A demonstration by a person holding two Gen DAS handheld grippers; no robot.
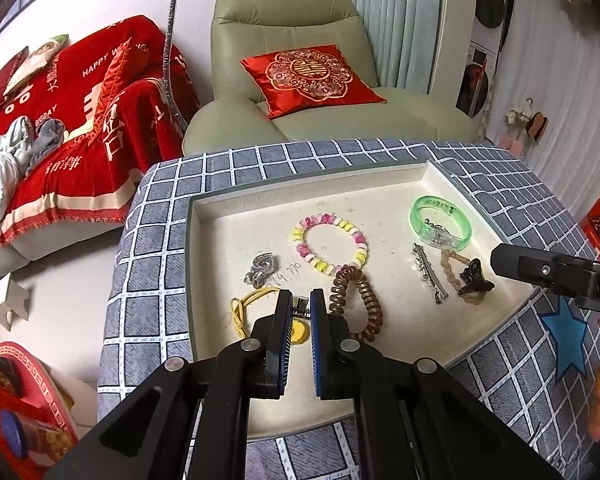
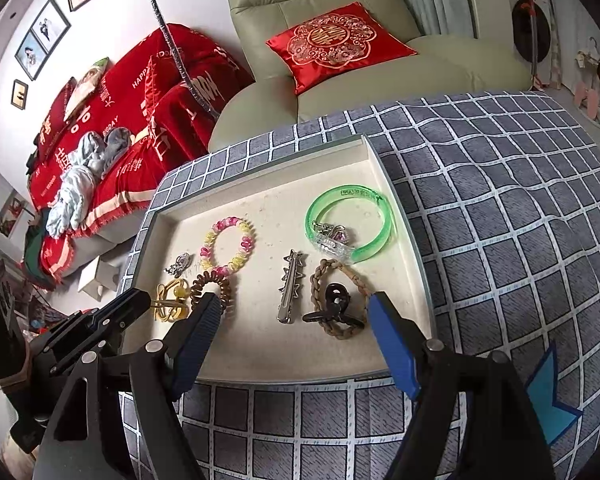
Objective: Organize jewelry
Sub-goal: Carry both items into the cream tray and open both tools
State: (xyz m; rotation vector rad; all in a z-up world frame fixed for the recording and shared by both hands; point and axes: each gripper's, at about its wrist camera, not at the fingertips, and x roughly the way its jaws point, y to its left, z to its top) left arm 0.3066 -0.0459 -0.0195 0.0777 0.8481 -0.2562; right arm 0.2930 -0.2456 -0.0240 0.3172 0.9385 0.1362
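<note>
Your left tool is clenched on the yellow cord charm at the tray's near-left edge. Your right tool is released, hovering over the tray's near edge, before the black claw clip.

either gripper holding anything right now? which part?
The left gripper is closed on the yellow hair tie, pinching its cord near the metal piece. The right gripper is open over the tray, holding nothing.

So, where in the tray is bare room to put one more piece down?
Free: the far strip between the tray rim and the beaded bracelet, and the near strip before the silver clip. Crowded: around the yellow cord and coil tie, near the left gripper.
</note>
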